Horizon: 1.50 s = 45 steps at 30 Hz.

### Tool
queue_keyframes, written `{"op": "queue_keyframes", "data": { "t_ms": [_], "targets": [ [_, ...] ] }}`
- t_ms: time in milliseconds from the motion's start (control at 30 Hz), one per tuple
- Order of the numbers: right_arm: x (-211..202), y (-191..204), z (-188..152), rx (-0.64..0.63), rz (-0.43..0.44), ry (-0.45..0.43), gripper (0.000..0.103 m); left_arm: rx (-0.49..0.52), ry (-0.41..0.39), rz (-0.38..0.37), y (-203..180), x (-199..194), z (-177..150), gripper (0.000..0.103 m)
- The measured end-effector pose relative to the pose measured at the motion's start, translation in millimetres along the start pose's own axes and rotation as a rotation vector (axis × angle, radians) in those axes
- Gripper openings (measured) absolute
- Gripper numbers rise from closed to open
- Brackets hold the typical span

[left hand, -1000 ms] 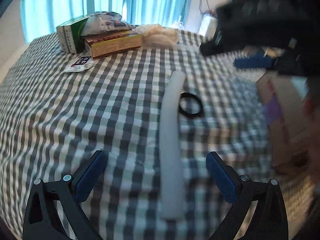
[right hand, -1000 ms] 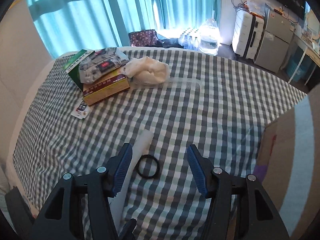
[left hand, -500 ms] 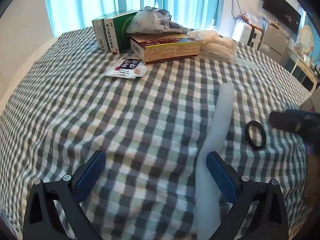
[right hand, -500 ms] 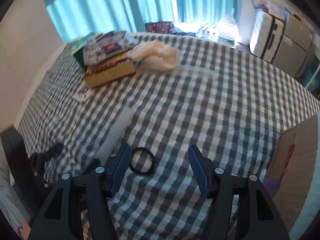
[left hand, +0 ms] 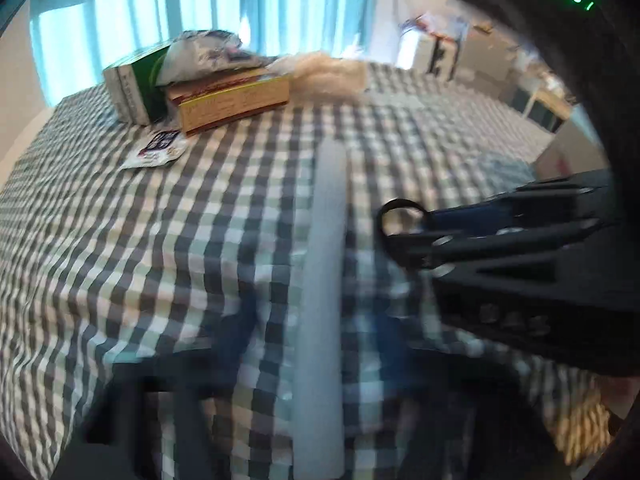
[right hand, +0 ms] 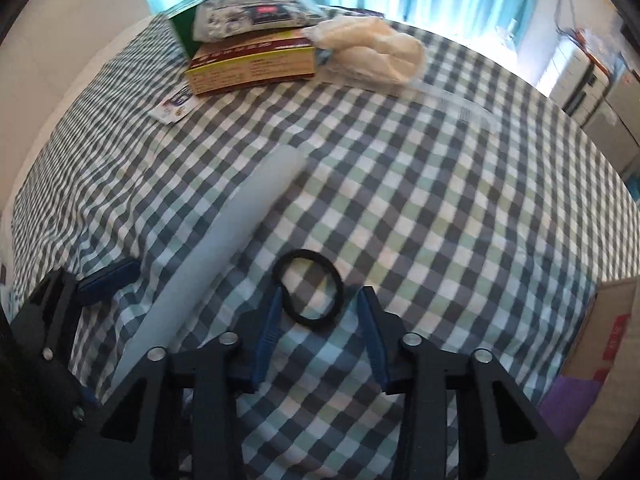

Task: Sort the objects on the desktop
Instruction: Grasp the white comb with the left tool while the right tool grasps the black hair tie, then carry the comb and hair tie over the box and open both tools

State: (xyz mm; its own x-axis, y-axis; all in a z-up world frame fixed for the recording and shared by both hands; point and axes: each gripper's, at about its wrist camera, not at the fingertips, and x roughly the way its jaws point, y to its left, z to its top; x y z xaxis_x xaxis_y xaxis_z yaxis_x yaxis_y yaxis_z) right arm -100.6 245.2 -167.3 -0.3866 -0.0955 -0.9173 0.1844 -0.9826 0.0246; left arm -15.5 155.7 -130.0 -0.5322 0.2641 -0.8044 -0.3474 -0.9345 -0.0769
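While the right gripper [right hand: 320, 312] rests low over a green, grey and white checked tablecloth [right hand: 440, 208], its two blue-padded fingers stand apart with a black hair tie [right hand: 309, 289] partly between them. That hair tie is a thin, matte elastic loop lying flat on the cloth; its near half sits between the fingertips, and the left pad seems to touch its rim, though not clamped. Just left of it lies a long, smooth, pale translucent tube [right hand: 212, 248], running diagonally away across the cloth.

At the far end of the table sits a stack: a brown and yellow cardboard box [right hand: 252, 64], a green carton [right hand: 182, 28] behind it, a crinkled foil pouch [right hand: 248, 16] on top, and a soft cream cloth bundle [right hand: 372, 52] beside them. A small flat sachet [right hand: 174, 106] lies near the box, and a clear plastic comb [right hand: 464, 108] farther right.

From the left wrist view, the left gripper [left hand: 316, 344] is heavily blurred; its fingers appear spread on either side of the tube [left hand: 324, 280], not clamped on it. The right gripper [left hand: 420, 232] reaches in from the right at the hair tie [left hand: 400, 216].
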Motion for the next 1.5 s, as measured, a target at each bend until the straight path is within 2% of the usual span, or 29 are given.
{"op": "queue_keyframes", "data": {
  "t_ms": [33,100,167,200,267,300,400,467,567,767,900,967,1100,1167,1200,1300,1367,1467,1500],
  "targets": [
    [-0.4,1.7,-0.3,-0.012,-0.004,0.0,0.033,0.001,0.008,-0.008,1.0,-0.5,0.8,0.027],
    [-0.5,4.1,-1.7,-0.016,-0.003,0.001,0.025,-0.015,0.02,-0.024,5.0,-2.1,2.4,0.022],
    [-1.9,2.2,-0.4,-0.005,0.013,0.004,0.004,-0.044,0.029,-0.049,9.6,-5.8,2.3,0.013],
    [-2.6,2.6,-0.6,0.003,0.019,0.007,0.004,-0.037,0.028,-0.068,11.9,-10.2,1.9,0.011],
    [-7.2,5.4,-2.5,0.013,0.017,0.01,0.004,-0.001,-0.003,-0.047,11.4,-20.2,0.5,0.01],
    [-9.2,7.4,-4.1,0.014,0.014,0.015,0.003,0.002,0.001,-0.06,10.0,-25.3,-3.1,0.009],
    [-22.7,14.8,-8.2,-0.01,-0.018,-0.013,0.003,-0.04,0.004,-0.09,17.0,-35.9,0.8,0.01],
    [-35.5,17.2,-7.7,0.024,-0.013,-0.044,0.003,-0.058,-0.001,-0.103,22.4,-43.6,1.6,0.01],
    [-53.7,21.6,-10.8,0.059,0.022,-0.086,0.003,-0.064,-0.026,-0.092,24.6,-61.0,5.6,0.009],
    [-91.6,50.6,-15.6,0.024,-0.021,-0.157,0.003,-0.072,-0.048,-0.063,25.3,-100.1,13.3,0.009],
    [-137.9,46.8,-22.2,0.076,0.038,-0.262,0.003,-0.062,-0.144,-0.07,21.9,-143.1,27.1,0.009],
    [-163.1,39.1,-30.5,0.102,0.029,-0.304,0.003,-0.043,-0.193,-0.072,12.3,-166.6,34.8,0.009],
    [-221.7,6.4,-49.3,0.175,0.04,-0.399,0.003,0.025,-0.283,-0.154,-25.7,-216.2,65.2,0.01],
    [-254.1,-16.3,-60.8,0.214,-0.005,-0.437,0.003,0.059,-0.314,-0.194,-48.1,-231.5,77.2,0.01],
    [-268.8,-27.8,-67.3,0.234,-0.034,-0.455,0.003,0.09,-0.345,-0.244,-66.0,-243.1,85.0,0.01],
    [-308.0,-65.0,-90.0,0.309,-0.1,-0.492,0.003,0.157,-0.351,-0.382,-113.9,-255.6,101.2,0.01],
    [-330.7,-86.7,-107.7,0.365,-0.152,-0.521,0.004,0.215,-0.347,-0.432,-151.5,-255.7,109.1,0.01],
    [-351.5,-116.5,-133.0,0.438,-0.222,-0.526,0.004,0.255,-0.305,-0.546,-203.4,-242.3,112.8,0.01],
    [-353.9,-126.4,-140.3,0.464,-0.243,-0.515,0.004,0.258,-0.26,-0.601,-221.4,-231.9,114.3,0.01]
  ]
}}
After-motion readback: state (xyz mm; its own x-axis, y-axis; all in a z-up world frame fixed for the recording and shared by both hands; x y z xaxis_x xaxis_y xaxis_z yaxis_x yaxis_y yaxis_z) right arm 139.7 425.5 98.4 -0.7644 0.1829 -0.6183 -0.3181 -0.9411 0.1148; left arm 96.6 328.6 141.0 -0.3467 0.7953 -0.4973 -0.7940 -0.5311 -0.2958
